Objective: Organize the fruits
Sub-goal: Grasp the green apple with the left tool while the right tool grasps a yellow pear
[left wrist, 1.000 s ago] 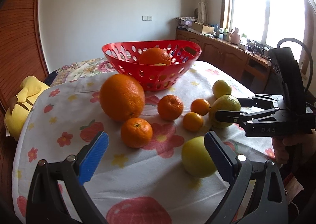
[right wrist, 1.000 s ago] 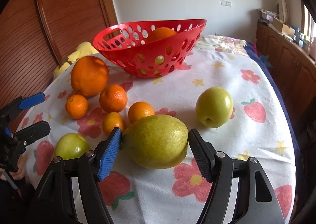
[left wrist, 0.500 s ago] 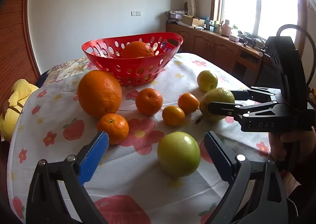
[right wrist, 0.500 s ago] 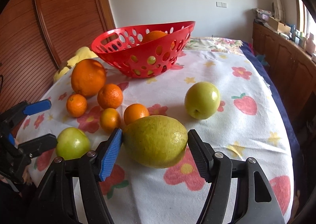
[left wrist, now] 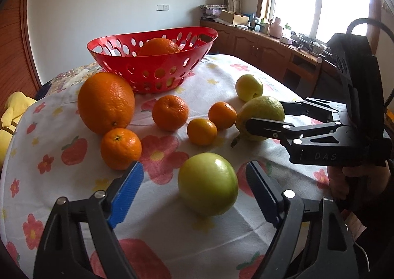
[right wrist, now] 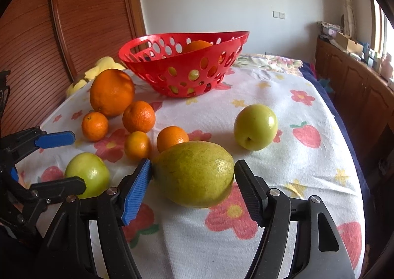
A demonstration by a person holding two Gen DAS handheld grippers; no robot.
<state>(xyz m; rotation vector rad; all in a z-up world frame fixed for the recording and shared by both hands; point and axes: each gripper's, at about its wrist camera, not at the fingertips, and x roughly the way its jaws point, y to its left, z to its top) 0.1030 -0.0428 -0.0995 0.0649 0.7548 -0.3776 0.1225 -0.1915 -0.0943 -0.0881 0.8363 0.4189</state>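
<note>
- Centrally, a smooth round green apple [left wrist: 208, 183] sits between the left tool's [left wrist: 194, 191] closing, untouching jaws.
- Right tool [right wrist: 192, 189] clamps a dimpled yellow-green pear [right wrist: 194, 173].

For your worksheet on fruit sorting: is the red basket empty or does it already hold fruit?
Not empty. A large orange sits inside the red basket, showing above its rim; a yellowish fruit shows through the holes.

glossy red plastic basket [left wrist: 152, 67]; matt floral cloth [right wrist: 283, 111]; waxy-smooth green apple [left wrist: 208, 183].

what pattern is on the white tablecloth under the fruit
Red flowers, strawberries and small yellow stars on the white tablecloth; clearest in the right wrist view.
</note>
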